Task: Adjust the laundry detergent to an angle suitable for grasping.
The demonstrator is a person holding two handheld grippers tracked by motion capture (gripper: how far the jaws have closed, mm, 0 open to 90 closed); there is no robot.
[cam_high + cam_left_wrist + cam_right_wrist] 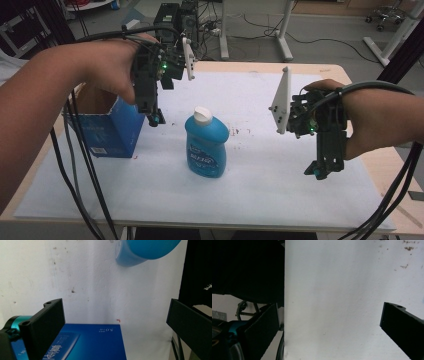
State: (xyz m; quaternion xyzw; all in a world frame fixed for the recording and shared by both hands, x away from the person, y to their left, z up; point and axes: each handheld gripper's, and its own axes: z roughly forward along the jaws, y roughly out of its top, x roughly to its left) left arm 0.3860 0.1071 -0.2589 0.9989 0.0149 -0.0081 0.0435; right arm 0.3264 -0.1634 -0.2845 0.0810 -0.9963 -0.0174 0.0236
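A blue detergent bottle (205,145) with a white cap stands upright at the middle of the white sheet. To its left sits an open blue carton (107,131). My left gripper (155,119) points down beside the carton's right wall, above the sheet. In the left gripper view my left gripper (115,322) has its jaws wide apart, with the carton's blue face (95,342) low between them and the bottle (147,250) farther off. My right gripper (321,171) hangs over the sheet right of the bottle. In its own view my right gripper (329,322) is open over bare white paper.
A white sheet (260,195) with small red marks covers the wooden table (387,167). Black cables trail from both grippers over the front edge. Behind the table stand a dark computer tower (167,20) and white desk legs (282,35).
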